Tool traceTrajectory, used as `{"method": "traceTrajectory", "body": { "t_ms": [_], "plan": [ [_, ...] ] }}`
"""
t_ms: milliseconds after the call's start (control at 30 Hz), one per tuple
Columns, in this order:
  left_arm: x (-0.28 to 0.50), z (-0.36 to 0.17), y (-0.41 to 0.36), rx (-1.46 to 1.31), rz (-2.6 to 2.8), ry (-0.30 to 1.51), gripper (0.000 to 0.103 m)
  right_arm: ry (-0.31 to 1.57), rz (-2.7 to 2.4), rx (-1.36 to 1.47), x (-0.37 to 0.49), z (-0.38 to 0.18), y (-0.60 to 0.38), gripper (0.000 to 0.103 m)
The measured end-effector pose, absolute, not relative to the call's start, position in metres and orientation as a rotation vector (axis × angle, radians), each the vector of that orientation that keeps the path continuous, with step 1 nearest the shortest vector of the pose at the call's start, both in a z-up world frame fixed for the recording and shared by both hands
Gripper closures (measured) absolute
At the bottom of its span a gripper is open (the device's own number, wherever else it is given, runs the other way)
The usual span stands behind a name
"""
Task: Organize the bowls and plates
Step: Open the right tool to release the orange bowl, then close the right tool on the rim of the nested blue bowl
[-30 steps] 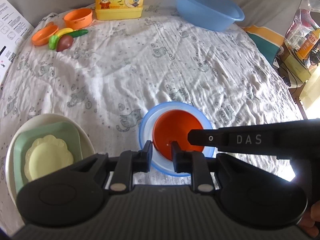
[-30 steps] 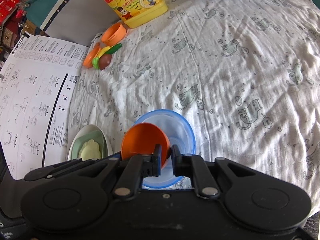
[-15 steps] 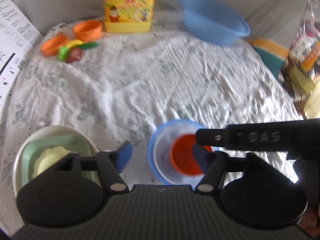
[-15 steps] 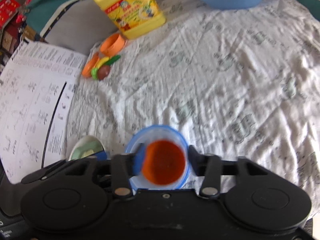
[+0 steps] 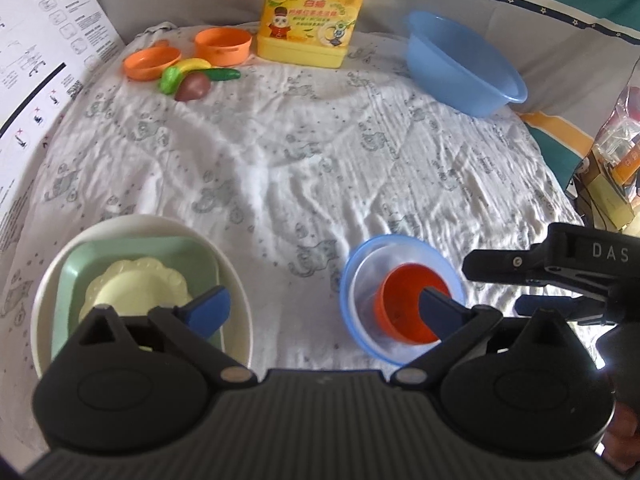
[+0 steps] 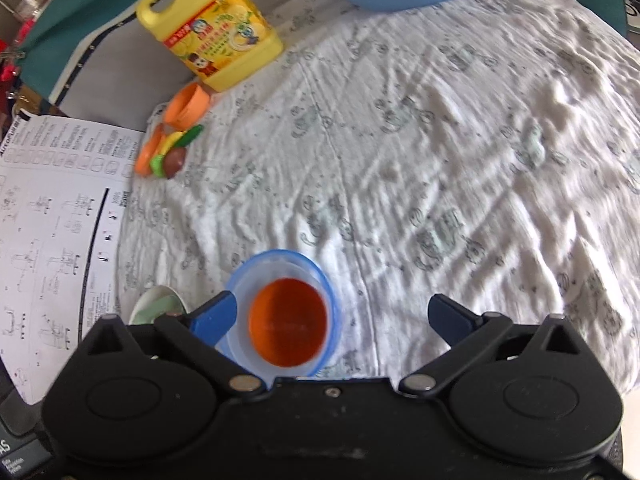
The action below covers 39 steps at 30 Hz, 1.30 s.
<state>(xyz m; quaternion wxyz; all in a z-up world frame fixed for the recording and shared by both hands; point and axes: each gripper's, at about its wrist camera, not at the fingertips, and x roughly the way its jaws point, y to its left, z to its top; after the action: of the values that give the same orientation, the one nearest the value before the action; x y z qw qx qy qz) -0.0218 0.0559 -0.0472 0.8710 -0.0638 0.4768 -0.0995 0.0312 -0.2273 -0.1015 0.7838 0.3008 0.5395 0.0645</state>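
Both grippers stand released, their jaws having just been opening, and neither holds anything. The left gripper [image 5: 324,304] hangs over the near edge of the bench, which is covered by a white cloth [image 5: 304,168] printed with small grey cats; one blue pad is over the plate stack and the other is over the orange bowl, with bare cloth showing between them. The orange bowl [image 5: 400,308] sits nested inside a clear bowl with a blue rim [image 5: 352,280], near the near edge toward the right, and leans slightly inside it. At the near left corner a white plate [image 5: 136,228] carries a pale green square plate [image 5: 120,256], which carries a small cream scalloped plate [image 5: 132,288]. The right gripper [image 6: 334,316] is spread wide above the same nested bowls; in its view its left pad overlaps the blue rim, though touch cannot be told, while its right pad is over bare cloth. Its black body also shows at the right of the left wrist view. At the far edge stand a yellow detergent jug [image 5: 312,12], an orange cup [image 5: 222,44], an orange dish [image 5: 152,62] with toy vegetables [image 5: 192,78] beside it, and toward the far right corner a large blue basin [image 5: 464,60]. A printed instruction sheet [image 6: 52,216] lies off the left edge.
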Motion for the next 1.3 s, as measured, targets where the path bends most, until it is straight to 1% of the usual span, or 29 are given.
{"method": "traceTrajectory", "body": {
  "t_ms": [267, 533, 833, 1000, 1300],
  "plan": [
    [-0.032, -0.048, 0.059, -0.114, -0.202, 0.981, 0.0, 1.146, 0.123, 0.609, 0.02, -0.094, -0.219, 0.0],
    [-0.039, -0.052, 0.057, -0.101, -0.208, 0.981, 0.0, 1.185, 0.115, 0.616, 0.018, -0.098, -0.221, 0.0],
    [-0.042, -0.055, 0.051, -0.077, -0.227, 0.977, 0.0, 1.118, 0.138, 0.585, 0.009, -0.095, -0.213, 0.0],
    [-0.04, -0.058, 0.049, -0.074, -0.237, 0.98, 0.0, 1.07, 0.173, 0.509, 0.009, -0.092, -0.209, 0.0],
    [-0.035, -0.064, 0.047, -0.072, -0.257, 0.983, 0.0, 1.093, 0.14, 0.453, 0.02, -0.097, -0.214, 0.0]
  ]
}}
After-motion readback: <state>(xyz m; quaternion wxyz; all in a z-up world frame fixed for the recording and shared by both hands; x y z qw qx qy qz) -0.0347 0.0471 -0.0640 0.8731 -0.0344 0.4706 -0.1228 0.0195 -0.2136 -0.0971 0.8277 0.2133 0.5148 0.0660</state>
